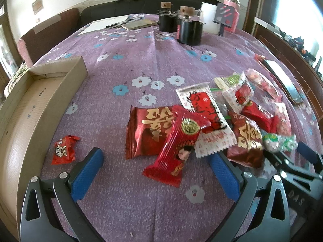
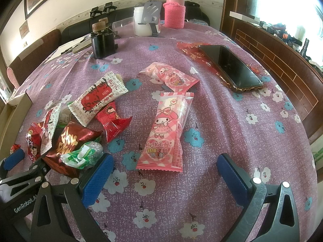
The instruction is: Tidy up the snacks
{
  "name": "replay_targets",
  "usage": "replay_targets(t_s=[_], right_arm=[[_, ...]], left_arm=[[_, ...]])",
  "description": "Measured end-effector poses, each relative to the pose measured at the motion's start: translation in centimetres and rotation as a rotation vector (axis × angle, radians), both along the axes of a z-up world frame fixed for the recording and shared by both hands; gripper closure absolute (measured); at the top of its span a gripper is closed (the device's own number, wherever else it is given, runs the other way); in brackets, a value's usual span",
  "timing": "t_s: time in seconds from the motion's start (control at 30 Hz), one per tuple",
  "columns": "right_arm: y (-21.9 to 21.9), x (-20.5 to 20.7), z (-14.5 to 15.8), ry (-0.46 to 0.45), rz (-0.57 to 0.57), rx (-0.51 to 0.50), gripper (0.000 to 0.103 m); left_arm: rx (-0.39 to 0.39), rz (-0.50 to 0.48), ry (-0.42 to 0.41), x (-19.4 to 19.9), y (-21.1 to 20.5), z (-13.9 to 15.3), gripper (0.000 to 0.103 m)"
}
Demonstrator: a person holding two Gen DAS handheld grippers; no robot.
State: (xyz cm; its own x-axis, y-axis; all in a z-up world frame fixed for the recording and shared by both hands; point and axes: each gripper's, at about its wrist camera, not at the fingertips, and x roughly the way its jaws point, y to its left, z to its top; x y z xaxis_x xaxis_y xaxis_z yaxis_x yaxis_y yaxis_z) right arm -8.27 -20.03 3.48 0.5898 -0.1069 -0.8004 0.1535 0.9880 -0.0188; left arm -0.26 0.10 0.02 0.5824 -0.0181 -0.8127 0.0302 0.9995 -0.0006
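A pile of red, white and green snack packets [image 1: 212,121] lies on the purple flowered tablecloth [image 1: 125,70]. My left gripper [image 1: 157,173] is open, low over the cloth, with a long red packet [image 1: 177,147] between its fingers. A small red candy [image 1: 63,150] lies apart near a shallow cardboard box [image 1: 34,104] at the left. My right gripper [image 2: 164,173] is open just before a pink My Melody packet [image 2: 167,131]; a second pink packet [image 2: 171,77] lies beyond it. The pile also shows at the left in the right wrist view [image 2: 70,129].
A black phone [image 2: 230,66] lies on a red wrapper at the right. Dark jars [image 1: 181,26], a white container [image 2: 143,22] and a pink flask [image 2: 174,10] stand at the table's far side. A wooden headboard [image 2: 282,56] runs along the right.
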Motion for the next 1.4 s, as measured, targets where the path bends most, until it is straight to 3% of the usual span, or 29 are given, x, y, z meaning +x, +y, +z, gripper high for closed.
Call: replay_targets(t_s=[0.23, 0.5, 0.67, 0.8, 0.9, 1.07, 1.2, 1.4], right_arm=[[0.0, -0.1, 0.0, 0.001, 0.009, 0.003, 0.0], [-0.1, -0.2, 0.2, 0.072, 0.045, 0.02, 0.0], [-0.1, 0.0, 0.2, 0.095, 0.049, 0.017, 0.0], [-0.3, -1.0, 1.2, 0.071, 0.03, 0.027, 0.004], [-0.4, -3.0, 3.7, -0.03, 0.023, 0.021, 0.004], [-0.2, -6.2, 7.5, -0.202, 0.053, -0.01, 0.003], [-1.1, -6.7, 7.6, -0.207, 0.053, 0.02, 0.005], [-2.8, -6.7, 6.8, -0.194, 0.013, 0.11, 0.014]], left_arm=[[0.008, -0.13, 0.068, -1.8, 0.0, 0.2, 0.0], [0.016, -0.15, 0.086, -3.2, -0.1, 0.4, 0.0], [-0.019, -0.216, 0.164, -4.4, 0.4, 0.9, 0.0], [-0.114, -0.216, 0.067, -6.6, 2.4, 3.2, 0.0], [-0.177, -0.172, -0.025, -8.0, 5.2, 5.7, 0.0], [-0.308, -0.1, -0.083, -9.4, 11.0, 8.7, 0.0], [-0.33, -0.064, -0.194, -10.6, 13.9, 10.5, 0.0], [-0.393, -0.033, -0.189, -9.8, 16.7, 11.0, 0.0]])
